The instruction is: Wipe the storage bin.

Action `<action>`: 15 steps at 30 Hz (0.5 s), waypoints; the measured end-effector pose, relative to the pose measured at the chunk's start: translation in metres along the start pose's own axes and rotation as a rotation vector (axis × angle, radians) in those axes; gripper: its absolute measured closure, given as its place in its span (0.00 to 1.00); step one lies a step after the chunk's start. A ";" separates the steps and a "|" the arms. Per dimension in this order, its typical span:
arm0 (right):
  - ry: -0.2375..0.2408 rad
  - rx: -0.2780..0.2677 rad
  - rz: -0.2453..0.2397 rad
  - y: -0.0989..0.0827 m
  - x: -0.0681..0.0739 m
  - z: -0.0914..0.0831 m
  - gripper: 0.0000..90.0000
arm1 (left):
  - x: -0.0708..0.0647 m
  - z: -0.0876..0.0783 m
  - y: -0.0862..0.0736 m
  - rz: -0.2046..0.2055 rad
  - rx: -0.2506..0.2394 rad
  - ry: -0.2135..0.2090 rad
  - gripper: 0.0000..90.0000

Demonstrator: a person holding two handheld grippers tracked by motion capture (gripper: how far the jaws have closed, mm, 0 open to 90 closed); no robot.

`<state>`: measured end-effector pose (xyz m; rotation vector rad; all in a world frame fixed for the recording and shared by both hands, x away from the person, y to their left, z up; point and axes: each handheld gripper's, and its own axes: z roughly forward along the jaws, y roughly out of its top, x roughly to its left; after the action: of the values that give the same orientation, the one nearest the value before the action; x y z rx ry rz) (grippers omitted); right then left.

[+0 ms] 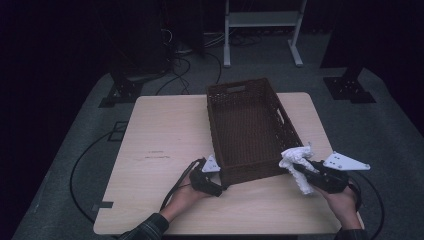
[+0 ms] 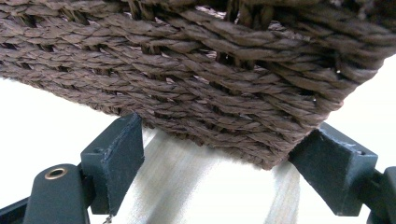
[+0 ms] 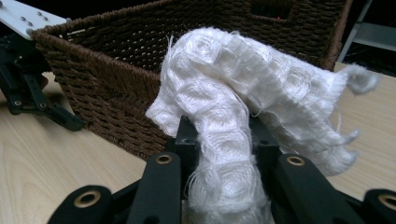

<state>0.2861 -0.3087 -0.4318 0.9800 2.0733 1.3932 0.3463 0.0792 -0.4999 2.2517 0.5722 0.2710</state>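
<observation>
A brown wicker basket stands on the pale wooden table, right of centre, with nothing in it. My left gripper sits at its near left corner. In the left gripper view it is open, jaws spread wide on either side of the basket's lower corner. My right gripper is at the near right corner, shut on a white textured cloth. The cloth bunches up over the jaws of this gripper, right in front of the basket wall.
The left half of the table is bare wood with a few faint marks. Cables loop on the grey floor around the table. A white metal frame and black stand bases are behind the table.
</observation>
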 end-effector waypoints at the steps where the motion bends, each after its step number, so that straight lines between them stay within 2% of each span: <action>1: 0.004 0.004 0.002 -0.001 0.000 0.002 0.78 | 0.000 0.000 0.000 0.000 0.000 0.000 0.20; 6: 0.021 0.050 0.001 -0.007 -0.001 0.012 0.78 | 0.000 0.000 0.000 0.000 0.000 0.000 0.20; 13: 0.031 0.081 0.003 -0.013 0.000 0.020 0.78 | 0.000 0.000 0.000 0.000 0.000 0.000 0.20; 15: 0.033 0.108 0.005 -0.015 0.001 0.025 0.78 | 0.000 0.000 0.000 0.001 0.000 0.000 0.20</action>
<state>0.2983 -0.2970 -0.4552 1.0121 2.1913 1.3200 0.3463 0.0792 -0.4999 2.2520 0.5717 0.2714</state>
